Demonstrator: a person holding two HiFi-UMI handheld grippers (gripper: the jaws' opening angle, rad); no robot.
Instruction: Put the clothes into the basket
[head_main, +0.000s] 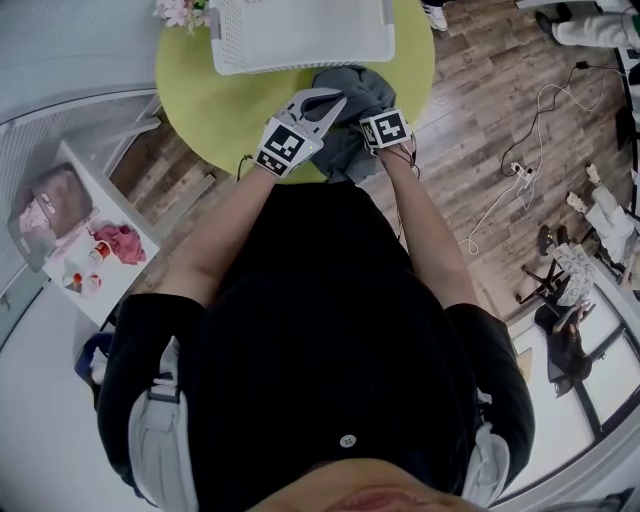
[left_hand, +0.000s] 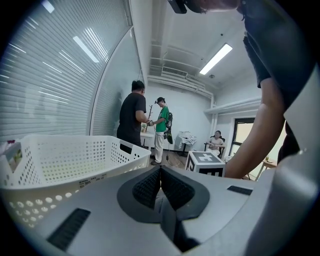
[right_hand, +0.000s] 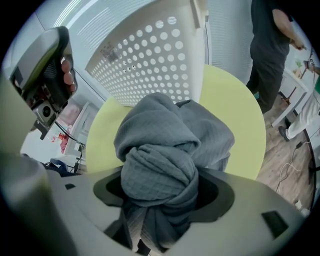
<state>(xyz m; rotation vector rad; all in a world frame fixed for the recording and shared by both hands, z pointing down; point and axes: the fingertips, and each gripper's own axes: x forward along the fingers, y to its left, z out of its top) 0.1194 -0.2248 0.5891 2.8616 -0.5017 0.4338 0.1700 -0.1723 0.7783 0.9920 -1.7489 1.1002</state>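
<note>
A grey garment (head_main: 350, 95) lies bunched on the round yellow-green table (head_main: 200, 90), just in front of the white perforated basket (head_main: 300, 35). My right gripper (head_main: 368, 108) points steeply down into it. In the right gripper view the garment (right_hand: 160, 150) fills the gap between the jaws of the right gripper (right_hand: 161, 192) and bulges against both pads, so the jaws are shut on it. My left gripper (head_main: 330, 103) hovers beside the garment's left side, shut and holding nothing. In the left gripper view the left gripper (left_hand: 160, 182) has its pads together, and the basket (left_hand: 65, 160) stands at the left.
A small white side table (head_main: 95, 250) with pink items stands to the left of the person. Cables (head_main: 520, 170) run over the wooden floor at the right. Pink flowers (head_main: 180, 12) sit by the basket's left corner. Several people (left_hand: 134, 120) stand or sit in the room's background.
</note>
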